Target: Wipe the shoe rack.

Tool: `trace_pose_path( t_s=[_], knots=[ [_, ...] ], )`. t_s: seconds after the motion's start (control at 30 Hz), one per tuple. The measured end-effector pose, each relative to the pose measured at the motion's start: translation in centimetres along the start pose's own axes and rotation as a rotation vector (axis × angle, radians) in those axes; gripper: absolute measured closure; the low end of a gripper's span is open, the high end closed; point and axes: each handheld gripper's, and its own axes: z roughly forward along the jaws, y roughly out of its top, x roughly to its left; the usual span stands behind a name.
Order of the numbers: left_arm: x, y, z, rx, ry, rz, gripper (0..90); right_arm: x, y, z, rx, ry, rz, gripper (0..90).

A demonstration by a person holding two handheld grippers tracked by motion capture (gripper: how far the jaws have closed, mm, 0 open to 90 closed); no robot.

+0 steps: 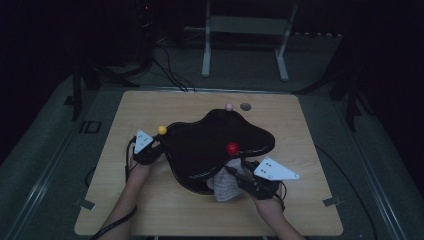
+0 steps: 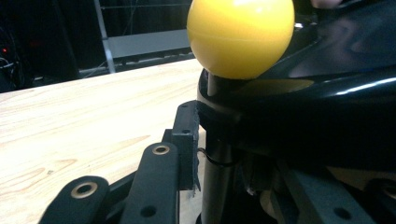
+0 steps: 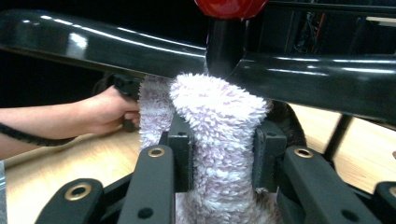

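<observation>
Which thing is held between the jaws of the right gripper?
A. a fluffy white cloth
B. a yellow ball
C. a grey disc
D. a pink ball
A: in the right gripper view, the right gripper has its jaws pressed on both sides of the fluffy white cloth, just under the rim of the glossy black tray.

No legible text or labels

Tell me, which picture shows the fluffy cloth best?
The right gripper view: the fluffy cloth is close up between the right tongs, pressed under the black tray. The high view shows it small and pale beside the tray's edge.
</observation>
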Motion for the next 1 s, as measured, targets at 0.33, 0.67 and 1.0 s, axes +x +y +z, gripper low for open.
trace_pose_path(
  t_s=[0.33,0.67,1.0],
  knots=[
    [-0.6,-0.5,-2.1,0.003,-0.003,0.012,64.7,-2.7,0.0,-0.1,0.002,-0.045,0.039,67.9],
    [-1.3,-0.6,-3.7,0.040,-0.041,0.015,59.1,-4.6,0.1,0.0,0.009,-0.064,0.043,68.5],
    [-1.9,-0.2,-5.9,0.118,-0.097,0.081,47.1,-5.9,0.2,0.1,0.012,-0.062,0.040,69.5]
  ],
)
